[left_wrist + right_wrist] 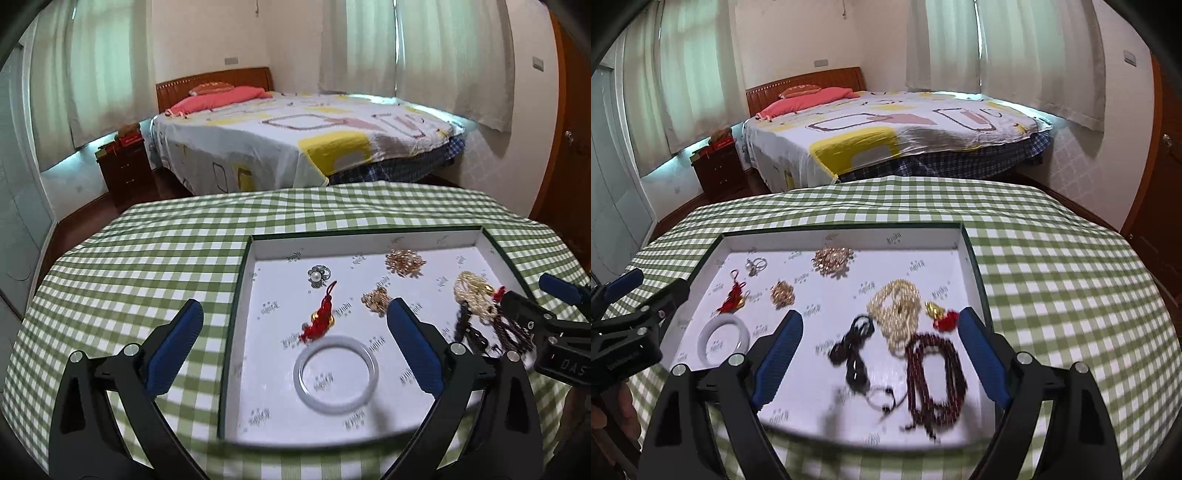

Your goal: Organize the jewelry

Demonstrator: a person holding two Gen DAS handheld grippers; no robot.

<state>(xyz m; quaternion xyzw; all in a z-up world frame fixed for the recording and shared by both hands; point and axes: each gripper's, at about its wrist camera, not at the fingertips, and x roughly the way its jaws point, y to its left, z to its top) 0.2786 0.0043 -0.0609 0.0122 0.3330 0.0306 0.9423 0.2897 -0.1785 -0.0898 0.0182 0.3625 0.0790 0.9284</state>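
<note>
A shallow white-lined tray (369, 236) (849, 230) on the checked table holds jewelry. In the left wrist view: a white bangle (336, 373), a red tassel charm (321, 317), a pearl ring (318, 276), two gold brooches (404, 261) (376, 300). My left gripper (295, 325) is open above the bangle and tassel, holding nothing. In the right wrist view: a cream bead necklace (897, 314), a dark red bead strand (934, 380), a black bead strand (851, 347), a gold-and-red charm (940, 314). My right gripper (881, 332) is open above these, empty.
The table wears a green-and-white checked cloth (147, 266) (1071, 277). Each gripper shows at the edge of the other's view: right gripper (546, 317), left gripper (628, 314). A bed (295, 136) and a dark nightstand (125, 170) stand beyond the table.
</note>
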